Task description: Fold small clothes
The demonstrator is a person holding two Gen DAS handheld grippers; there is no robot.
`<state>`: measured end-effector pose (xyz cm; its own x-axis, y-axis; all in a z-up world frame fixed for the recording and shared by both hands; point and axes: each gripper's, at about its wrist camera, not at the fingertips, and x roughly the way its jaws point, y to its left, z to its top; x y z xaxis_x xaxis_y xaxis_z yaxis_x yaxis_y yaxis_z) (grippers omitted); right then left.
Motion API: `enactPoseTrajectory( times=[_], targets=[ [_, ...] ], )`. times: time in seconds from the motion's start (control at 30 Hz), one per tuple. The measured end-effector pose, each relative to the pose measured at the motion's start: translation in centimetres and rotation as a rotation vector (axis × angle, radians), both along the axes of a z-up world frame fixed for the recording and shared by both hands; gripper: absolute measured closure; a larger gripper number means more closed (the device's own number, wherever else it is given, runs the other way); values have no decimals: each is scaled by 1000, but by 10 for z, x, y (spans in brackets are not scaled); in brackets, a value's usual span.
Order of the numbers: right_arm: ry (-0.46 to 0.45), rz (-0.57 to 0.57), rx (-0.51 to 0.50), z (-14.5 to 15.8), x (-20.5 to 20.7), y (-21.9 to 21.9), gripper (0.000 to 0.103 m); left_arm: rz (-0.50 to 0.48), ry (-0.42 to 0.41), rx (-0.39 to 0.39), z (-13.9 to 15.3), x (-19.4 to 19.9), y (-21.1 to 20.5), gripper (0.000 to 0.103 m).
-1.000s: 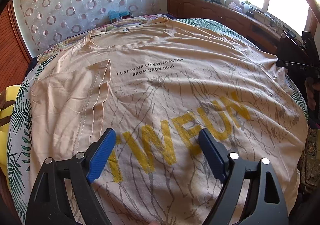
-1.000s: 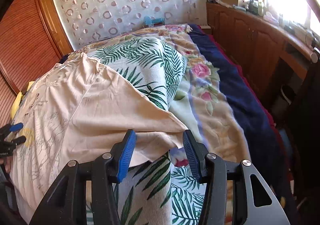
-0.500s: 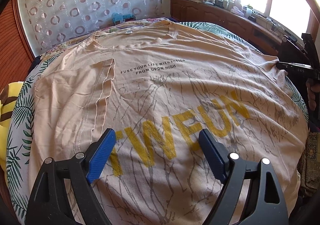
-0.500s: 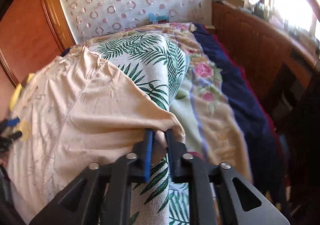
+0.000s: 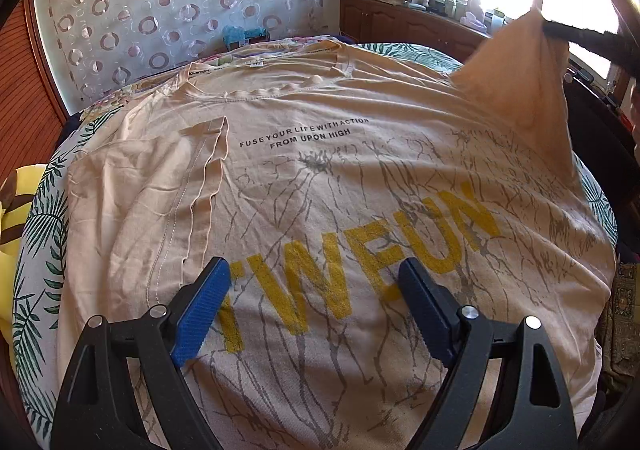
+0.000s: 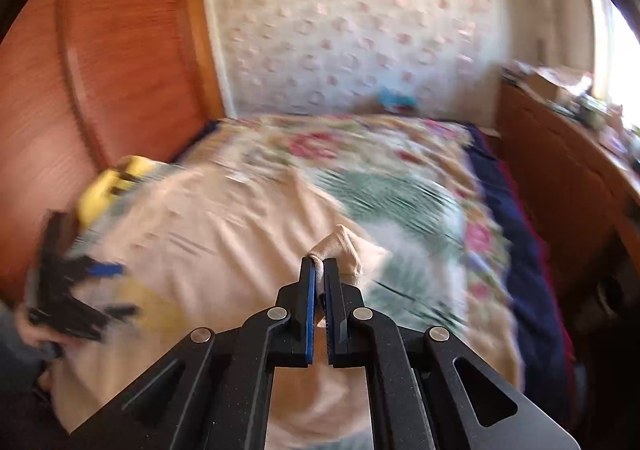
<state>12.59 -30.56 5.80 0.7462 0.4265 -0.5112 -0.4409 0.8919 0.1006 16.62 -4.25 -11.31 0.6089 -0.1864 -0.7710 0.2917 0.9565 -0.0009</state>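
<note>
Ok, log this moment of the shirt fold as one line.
phase: folding sleeve inward | right gripper: jaws shut on T-shirt sleeve, lifted off bed | left gripper: jaws open above print, holding nothing

T-shirt [image 5: 320, 186] — peach, with yellow block letters, small black text and grey branching lines. Bedspread [image 5: 36, 234]: white with green palm leaves — pink flowers on its far part. Curtain [image 5: 160, 10]: pale, with ring pattern. Gripper pads [image 5: 200, 314]: blue on black frames.

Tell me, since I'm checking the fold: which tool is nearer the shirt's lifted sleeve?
Right. The right tool is shut on the peach cotton T-shirt's raised sleeve; the left tool hovers open over the yellow lettering, apart from it.
</note>
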Motion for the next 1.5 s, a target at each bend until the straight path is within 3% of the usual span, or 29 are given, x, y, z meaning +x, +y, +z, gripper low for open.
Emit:
enactPoseTrajectory(
  times=[0.1,0.17,0.2,0.23,0.47,0.6,0.7,0.77,0.83,0.93,1.1,1.2,1.3,1.37,1.43,1.5],
  targets=[
    [20,88,56,8,4,24,95,0,1,-1,0,0,0,16],
    [9,78,23,7,4,34,79,1,0,-1,0,-1,-1,16],
    [5,70,8,4,4,35,63,0,0,-1,0,-1,0,16],
    [8,68,3,0,5,36,56,1,1,-1,0,-1,0,16],
    [152,-4,-114,-50,2,30,56,22,-1,-2,3,-1,-1,16],
    [211,-5,-130,-79,-5,33,56,41,-91,-39,21,-14,3,16],
    [241,-5,-124,-84,-3,30,56,34,-131,-40,37,-23,0,16],
    [231,1,-122,-84,-7,34,63,17,-147,-68,48,-29,-1,16],
    [200,7,-130,-80,-13,38,85,8,-163,-80,55,-34,-3,16],
    [143,25,-104,-69,-30,37,94,3,-197,-81,62,-40,-7,16],
    [125,108,-53,-59,-44,44,95,2,-216,-116,66,-43,-7,16],
    [138,181,-106,-65,-46,59,95,7,-209,-124,66,-42,-6,16],
    [161,215,-149,-72,-42,68,86,12,-207,-128,64,-43,-5,16],
    [164,257,-136,-67,-37,67,84,16,-207,-133,64,-44,-4,16],
    [143,272,-113,-61,-33,66,73,20,-207,-140,64,-46,-2,16],
    [125,260,-80,-54,-26,61,67,19,-207,-149,65,-47,-1,16]
  ],
)
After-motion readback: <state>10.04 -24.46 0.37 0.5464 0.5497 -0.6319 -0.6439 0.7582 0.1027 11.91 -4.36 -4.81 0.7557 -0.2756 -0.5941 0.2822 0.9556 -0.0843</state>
